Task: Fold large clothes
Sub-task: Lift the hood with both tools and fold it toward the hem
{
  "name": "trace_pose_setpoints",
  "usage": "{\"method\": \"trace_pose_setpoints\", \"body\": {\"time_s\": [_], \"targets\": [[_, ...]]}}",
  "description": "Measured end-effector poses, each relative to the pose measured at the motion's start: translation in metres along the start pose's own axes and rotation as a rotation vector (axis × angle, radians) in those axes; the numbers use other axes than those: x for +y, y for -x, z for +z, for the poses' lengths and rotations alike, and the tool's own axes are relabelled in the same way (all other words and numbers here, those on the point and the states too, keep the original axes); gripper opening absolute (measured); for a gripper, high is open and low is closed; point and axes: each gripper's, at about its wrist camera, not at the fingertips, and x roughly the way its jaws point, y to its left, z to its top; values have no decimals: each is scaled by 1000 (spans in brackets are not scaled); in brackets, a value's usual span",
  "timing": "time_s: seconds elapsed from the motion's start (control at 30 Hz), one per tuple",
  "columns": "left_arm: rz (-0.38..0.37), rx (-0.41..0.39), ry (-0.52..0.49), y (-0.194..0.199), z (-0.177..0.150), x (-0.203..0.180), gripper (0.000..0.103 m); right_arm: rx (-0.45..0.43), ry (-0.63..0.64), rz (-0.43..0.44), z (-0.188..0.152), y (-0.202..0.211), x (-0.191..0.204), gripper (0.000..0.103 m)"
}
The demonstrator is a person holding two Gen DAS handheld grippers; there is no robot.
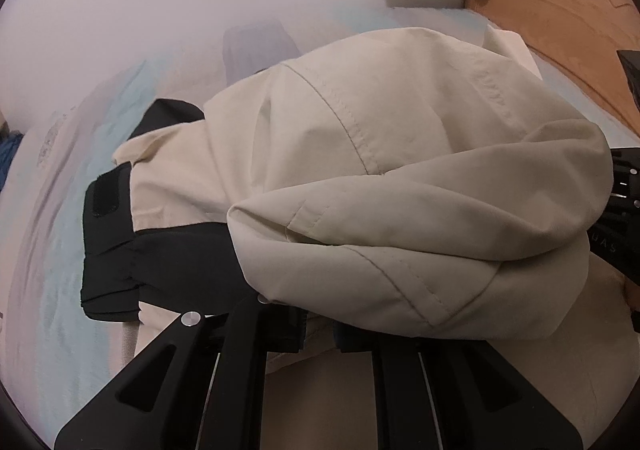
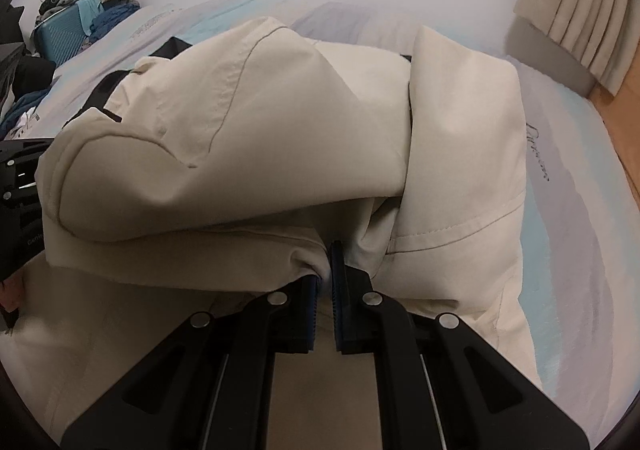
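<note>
Your right hand-held gripper (image 2: 325,282) and left hand-held gripper (image 1: 320,324) are both clamped on the cream jacket (image 2: 256,122), its folded-over half bunched above the bed (image 2: 576,210). You're mid-fold, I judge: next lay that layer flat, edges matched, then let go.

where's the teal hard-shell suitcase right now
In the right wrist view, the teal hard-shell suitcase stands at the far upper left beside the bed, under a clothes pile, well beyond the cream jacket.

Your left hand-held gripper (image 1: 320,334) is clamped on the cream jacket (image 1: 400,186), whose bunched fold hides the fingertips. Its black cuff (image 1: 112,246) hangs left over the bed (image 1: 52,250).
</note>
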Motion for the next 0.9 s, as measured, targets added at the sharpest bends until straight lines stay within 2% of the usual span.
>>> {"method": "trace_pose_setpoints", "body": {"time_s": [0.27,0.53,0.73,0.77,0.8,0.9], "targets": [[1,72,5,-15,-3,-2,9,58,-5,18,-4,-15,-2,6],[17,78,-12,-20,-6,-6,9,67,3,17,-8,-21,-1,6],[54,66,-30,-13,-4,-8,12,46,62,-37,-8,-13,8,7],[55,66,-32,-11,-3,-9,14,40,81,-49,-10,-11,12,12],[58,65,-36,-10,-3,-9,16,40,93,-43,-10,-10,14,22],[64,55,-72,-3,-2,-16,31,21,125,-61,-13,-3,20,32]]}}
